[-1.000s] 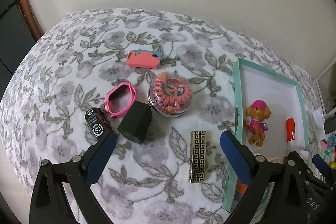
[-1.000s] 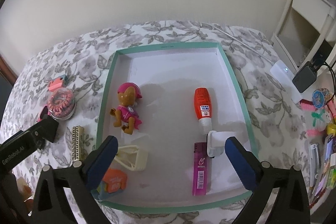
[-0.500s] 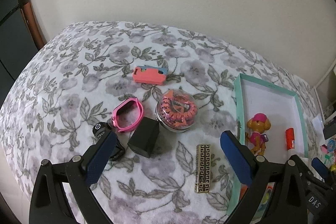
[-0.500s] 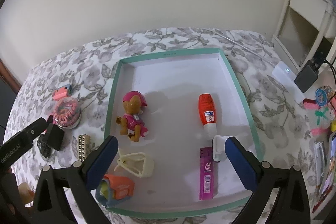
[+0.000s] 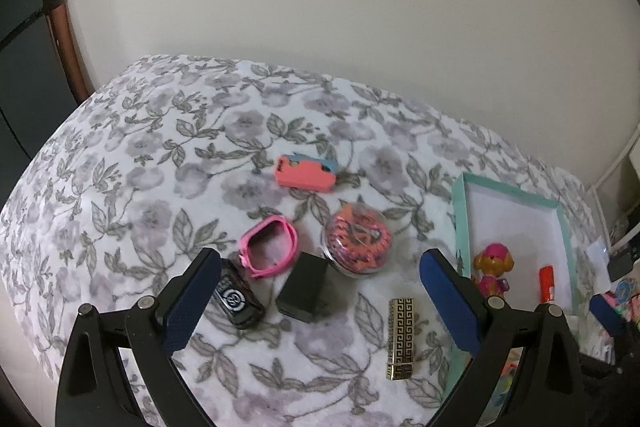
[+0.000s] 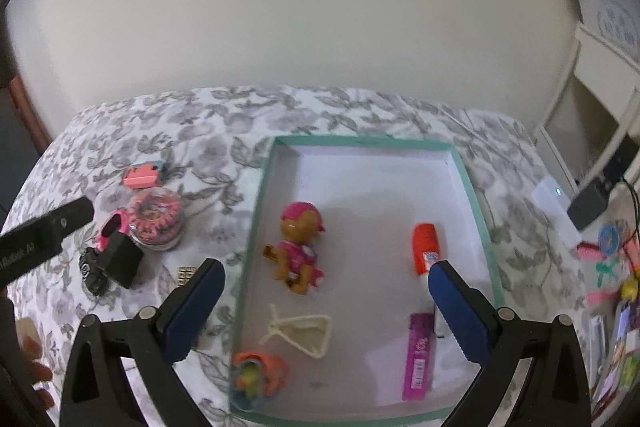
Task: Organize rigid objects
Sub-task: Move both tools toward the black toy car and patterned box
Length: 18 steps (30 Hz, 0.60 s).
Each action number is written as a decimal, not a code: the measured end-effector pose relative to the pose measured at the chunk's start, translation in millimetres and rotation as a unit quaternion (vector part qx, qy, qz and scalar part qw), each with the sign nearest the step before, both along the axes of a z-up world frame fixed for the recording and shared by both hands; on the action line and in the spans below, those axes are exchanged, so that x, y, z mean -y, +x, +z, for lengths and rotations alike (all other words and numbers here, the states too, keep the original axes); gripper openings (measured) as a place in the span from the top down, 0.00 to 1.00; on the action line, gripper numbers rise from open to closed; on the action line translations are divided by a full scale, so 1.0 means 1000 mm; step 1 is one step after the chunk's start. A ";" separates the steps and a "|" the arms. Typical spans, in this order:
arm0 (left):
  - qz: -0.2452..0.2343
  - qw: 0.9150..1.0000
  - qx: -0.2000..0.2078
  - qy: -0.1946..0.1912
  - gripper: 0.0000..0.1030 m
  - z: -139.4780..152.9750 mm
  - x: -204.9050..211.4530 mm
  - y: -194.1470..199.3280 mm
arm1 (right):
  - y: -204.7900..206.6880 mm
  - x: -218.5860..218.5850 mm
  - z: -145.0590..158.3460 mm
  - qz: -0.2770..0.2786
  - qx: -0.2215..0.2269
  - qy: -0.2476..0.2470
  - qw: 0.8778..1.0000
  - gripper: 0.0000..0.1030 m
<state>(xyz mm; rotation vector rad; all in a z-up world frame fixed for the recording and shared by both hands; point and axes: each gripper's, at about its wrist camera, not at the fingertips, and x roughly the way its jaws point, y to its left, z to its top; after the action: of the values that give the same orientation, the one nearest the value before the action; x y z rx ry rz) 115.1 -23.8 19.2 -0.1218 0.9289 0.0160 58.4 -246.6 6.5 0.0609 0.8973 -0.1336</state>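
Observation:
On the floral blanket lie a gold patterned lighter (image 5: 402,338), a black cube (image 5: 304,287), a black watch (image 5: 236,301), a pink frame (image 5: 270,247), a round clear case of orange coils (image 5: 358,241) and a coral-pink case (image 5: 306,174). My left gripper (image 5: 318,301) hangs open above them, holding nothing. The teal-rimmed white tray (image 6: 478,203) holds a pink dog figure (image 6: 298,247), an orange-red bottle (image 6: 426,249), a magenta lighter (image 6: 418,355), a cream clip (image 6: 304,327) and an orange toy (image 6: 258,375). My right gripper (image 6: 326,303) is open over the tray.
A white shelf unit (image 6: 600,99), a black adapter (image 6: 590,205) with a cable and a white box (image 6: 550,193) stand right of the bed. Several small colourful items (image 6: 612,267) lie at the far right. A wall runs behind the bed.
Both grippers have pulled back and risen, so the objects and tray appear smaller and lower in view. Nothing on the blanket or in the tray has moved.

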 end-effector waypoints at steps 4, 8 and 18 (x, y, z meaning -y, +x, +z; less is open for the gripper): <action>0.004 0.999 -0.021 -0.047 0.03 0.004 -0.029 0.006 | 0.004 -0.018 0.006 0.023 0.014 0.015 1.000 0.00; 0.025 0.998 -0.032 -0.057 0.04 0.006 -0.061 0.009 | 0.010 -0.046 0.014 0.067 0.022 0.019 0.997 0.00; 0.084 0.992 -0.056 -0.078 0.04 -0.023 -0.136 0.009 | 0.033 -0.112 0.010 0.133 0.000 0.027 0.991 0.15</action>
<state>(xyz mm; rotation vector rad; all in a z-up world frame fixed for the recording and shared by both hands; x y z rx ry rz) 124.6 111.9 -4.2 -0.3474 1.0300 0.1062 91.0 -134.4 16.0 -0.0077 0.9019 0.1392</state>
